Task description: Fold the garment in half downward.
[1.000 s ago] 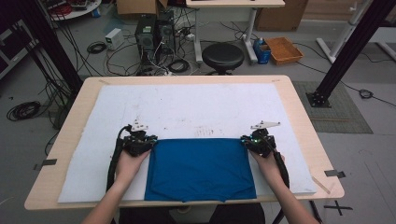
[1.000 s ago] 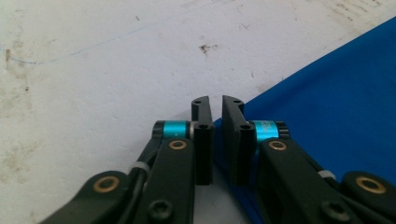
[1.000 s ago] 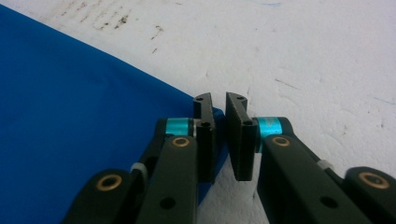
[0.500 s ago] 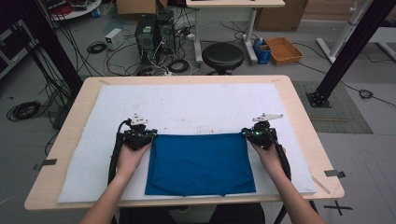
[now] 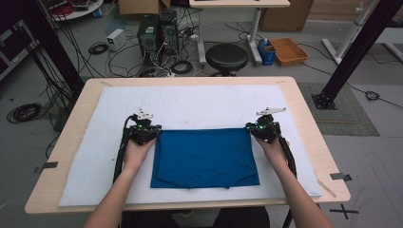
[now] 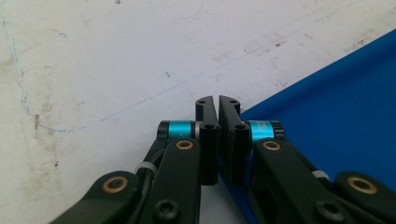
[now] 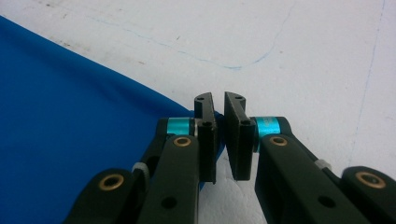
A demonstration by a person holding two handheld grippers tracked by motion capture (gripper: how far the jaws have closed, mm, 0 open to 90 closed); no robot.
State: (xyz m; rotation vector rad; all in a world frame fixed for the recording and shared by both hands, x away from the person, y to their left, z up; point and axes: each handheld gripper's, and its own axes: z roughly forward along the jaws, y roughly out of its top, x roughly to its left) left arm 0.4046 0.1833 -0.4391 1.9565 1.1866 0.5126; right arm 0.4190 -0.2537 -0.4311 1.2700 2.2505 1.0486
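Two tools pinch blue cloth corners (far edge) | white mat bare beyond

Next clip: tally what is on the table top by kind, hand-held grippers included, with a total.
Blue cloth: 1
White mat under it: 1
Hand-held grippers: 2, the left hand-held gripper and the right hand-held gripper, one at each far corner of the cloth
Total: 4
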